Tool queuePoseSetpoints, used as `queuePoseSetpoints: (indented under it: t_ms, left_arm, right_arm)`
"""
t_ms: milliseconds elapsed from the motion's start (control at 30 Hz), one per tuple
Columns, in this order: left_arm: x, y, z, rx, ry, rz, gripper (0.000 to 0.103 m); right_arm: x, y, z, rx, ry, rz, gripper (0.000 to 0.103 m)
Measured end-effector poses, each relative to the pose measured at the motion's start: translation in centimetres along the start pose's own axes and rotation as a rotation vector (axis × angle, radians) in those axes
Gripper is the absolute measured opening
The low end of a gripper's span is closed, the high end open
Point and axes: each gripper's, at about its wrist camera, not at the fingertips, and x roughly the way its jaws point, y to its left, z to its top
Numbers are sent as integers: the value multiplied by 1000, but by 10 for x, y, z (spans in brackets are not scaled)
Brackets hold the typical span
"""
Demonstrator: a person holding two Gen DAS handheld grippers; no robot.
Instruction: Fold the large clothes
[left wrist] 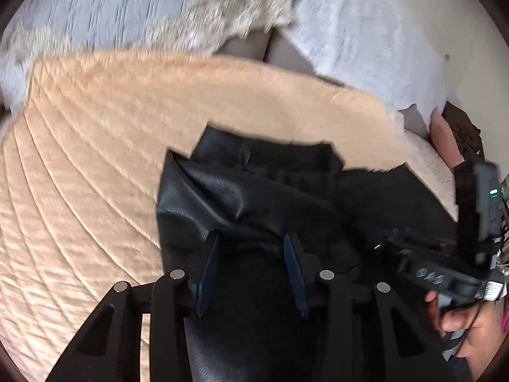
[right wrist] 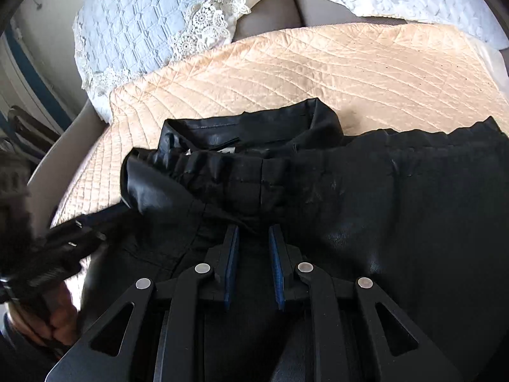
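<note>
Black leather-look trousers (left wrist: 238,184) lie bunched on a peach quilted bedspread (left wrist: 95,159). Their gathered elastic waistband (right wrist: 222,162) faces the pillows in the right wrist view. My left gripper (left wrist: 251,237) is shut on a thick fold of the black trousers, and creases run into its blue pads. My right gripper (right wrist: 253,227) is shut on another fold of the trousers (right wrist: 397,207), its jaws narrower. Each gripper shows in the other's view: the right gripper (left wrist: 381,240) at the right edge, the left gripper (right wrist: 121,208) at the left, both on the cloth.
Two pale blue quilted pillows with lace trim (left wrist: 111,9) (right wrist: 136,25) lean at the head of the bedspread (right wrist: 318,70). A person's hands (left wrist: 461,324) (right wrist: 60,318) hold the gripper handles. Past the bed's left side stands dark furniture (right wrist: 25,127).
</note>
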Motion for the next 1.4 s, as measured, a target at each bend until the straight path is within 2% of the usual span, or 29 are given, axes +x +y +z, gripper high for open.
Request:
queuePoseSetpoints:
  t_ms: [167, 233, 300, 367, 433, 500, 567, 667, 800, 933, 1000, 1100, 1200, 1233, 1267, 1333, 1400]
  left_arm:
    - [-26, -4, -3, 4, -38, 6, 41]
    - [-50, -9, -14, 6, -65, -42, 41]
    - [-75, -16, -34, 28, -89, -58, 41]
    - [-89, -25, -56, 44, -90, -76, 41]
    - [-91, -28, -76, 34, -62, -82, 41]
    - [-89, -28, -93, 29, -66, -81, 41]
    - [-87, -26, -98, -12, -82, -87, 42]
    - [-85, -24, -97, -50, -87, -84, 42]
    - [-89, -31, -96, -29, -79, -47, 41]
    - [-100, -43, -92, -24, -77, -111, 41]
    - [-100, -57, -91, 18, -85, -127, 41]
    - [-87, -76, -85, 64, -72, -139, 41]
    - [-70, -87, -83, 104, -62, -115, 42]
    - [-64, -88, -83, 110, -58, -107, 42]
    - [-60, -87, -84, 109, -57, -100, 42]
    - [-59, -86, -86, 107, -63, -101, 42]
    - [-60, -87, -85, 108, -60, -95, 42]
  right_arm:
    - [-22, 9, -3, -28, -11, -23, 19]
    - [-52, 21, -15, -54, -59, 24, 19]
    - [-77, 30, -36, -77, -83, 68, 20]
    - [-87, 41, -58, -108, -64, 108, 20]
    - [-82, 43, -76, -115, -18, 116, 20]
    - [-68, 32, -89, -89, 15, 100, 19]
    - [-65, 26, -91, -77, -7, 110, 18]
    - [-64, 32, -92, -111, -24, 68, 18]
    - [-78, 34, -90, -96, -37, 62, 20]
    - [-108, 6, -86, -6, -135, 73, 21]
    - [-116, -24, -86, 81, -166, 60, 21]
    - [-130, -87, -92, 283, -204, 32, 21]
    - [-148, -135, -108, 437, -255, -49, 20]
    - [-154, -160, -119, 529, -268, -81, 14]
    - [-156, -176, -127, 601, -268, -82, 0]
    - [-160, -186, -136, 672, -294, -25, 0]
    - [-162, -176, -131, 630, -291, -68, 2]
